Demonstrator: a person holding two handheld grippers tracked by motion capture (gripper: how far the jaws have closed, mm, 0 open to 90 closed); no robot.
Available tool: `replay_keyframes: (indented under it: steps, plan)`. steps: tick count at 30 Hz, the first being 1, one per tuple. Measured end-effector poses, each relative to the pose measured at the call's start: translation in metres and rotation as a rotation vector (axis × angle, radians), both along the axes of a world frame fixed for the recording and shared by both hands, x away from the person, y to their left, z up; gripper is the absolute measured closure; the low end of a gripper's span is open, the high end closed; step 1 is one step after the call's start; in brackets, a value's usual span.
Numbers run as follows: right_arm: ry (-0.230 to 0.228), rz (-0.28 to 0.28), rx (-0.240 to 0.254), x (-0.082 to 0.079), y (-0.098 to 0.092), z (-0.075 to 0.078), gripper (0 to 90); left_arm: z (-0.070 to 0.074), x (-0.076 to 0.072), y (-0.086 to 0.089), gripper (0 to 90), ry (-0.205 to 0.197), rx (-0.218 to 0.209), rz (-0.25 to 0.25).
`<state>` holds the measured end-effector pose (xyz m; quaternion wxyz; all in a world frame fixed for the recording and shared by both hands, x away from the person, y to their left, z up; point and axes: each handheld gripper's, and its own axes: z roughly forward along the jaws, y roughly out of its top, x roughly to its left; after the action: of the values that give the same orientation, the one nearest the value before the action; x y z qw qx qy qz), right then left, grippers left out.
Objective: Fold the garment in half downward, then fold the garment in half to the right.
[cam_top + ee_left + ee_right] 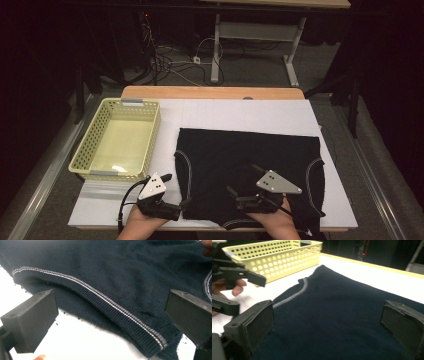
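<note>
Dark sweater [250,170] lies flat on the white table [210,115], right of the yellow basket [120,140]. Left gripper [172,192] wide open at its left striped edge; right gripper [240,180] wide open above the sweater's near part.

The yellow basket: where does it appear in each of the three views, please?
High view: yellow basket at the left, beside the dark garment.
Left gripper view: the garment's striped ribbed edge lies between the open jaws.
Right gripper view: basket at the upper left.
Shared landmark: the garment's pale-striped edge.
</note>
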<state>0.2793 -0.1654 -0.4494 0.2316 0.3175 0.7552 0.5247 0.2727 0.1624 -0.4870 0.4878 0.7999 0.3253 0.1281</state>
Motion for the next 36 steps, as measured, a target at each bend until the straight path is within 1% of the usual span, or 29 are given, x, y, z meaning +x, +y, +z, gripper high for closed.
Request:
replay_keyframes:
  steps: [4,6,8,11,14,17,19,21,23,26,28,33,36]
  plan:
    - [0.000,0.046,-0.001,0.001,0.019,-0.002,0.2,0.000,0.000,0.000,0.0,-0.002,0.001,-0.001]
    - [-0.003,0.061,-0.017,0.001,0.027,-0.002,0.2,0.000,-0.001,-0.001,0.0,-0.002,0.005,-0.004]
    - [-0.004,0.079,-0.015,0.001,0.034,-0.003,0.2,0.000,-0.001,-0.001,0.0,-0.004,0.007,-0.005]
    - [-0.006,0.101,-0.011,0.000,0.041,-0.004,0.2,-0.001,-0.001,-0.001,0.0,-0.003,0.008,-0.005]
    - [-0.002,0.113,-0.002,-0.003,0.044,-0.006,0.2,-0.001,-0.001,-0.001,0.0,-0.003,0.005,-0.001]
    - [0.001,0.123,-0.009,-0.004,0.045,-0.007,0.2,-0.001,0.000,-0.001,0.0,-0.001,0.003,0.003]
    - [0.012,0.132,-0.002,-0.005,0.047,-0.010,0.4,-0.001,0.000,0.000,0.0,0.004,-0.004,0.008]
    - [0.045,0.150,-0.003,-0.007,0.050,-0.012,1.3,-0.001,0.000,0.000,0.0,0.002,-0.005,0.007]
    - [0.070,0.170,-0.011,-0.010,0.054,-0.015,1.2,-0.001,0.000,0.000,0.0,0.001,-0.008,0.008]
    - [0.088,0.198,-0.022,-0.014,0.061,-0.018,1.6,-0.001,-0.002,0.002,0.0,-0.002,-0.010,0.009]
    - [0.106,0.214,-0.030,-0.016,0.065,-0.021,2.5,0.000,-0.004,0.003,0.0,-0.004,-0.005,0.007]
    - [0.137,0.240,-0.088,-0.020,0.075,-0.026,6.0,0.000,-0.012,0.006,0.0,-0.006,0.020,0.011]
    - [0.152,0.257,-0.107,-0.022,0.081,-0.026,10.3,0.001,-0.015,0.008,0.0,-0.001,0.020,0.023]
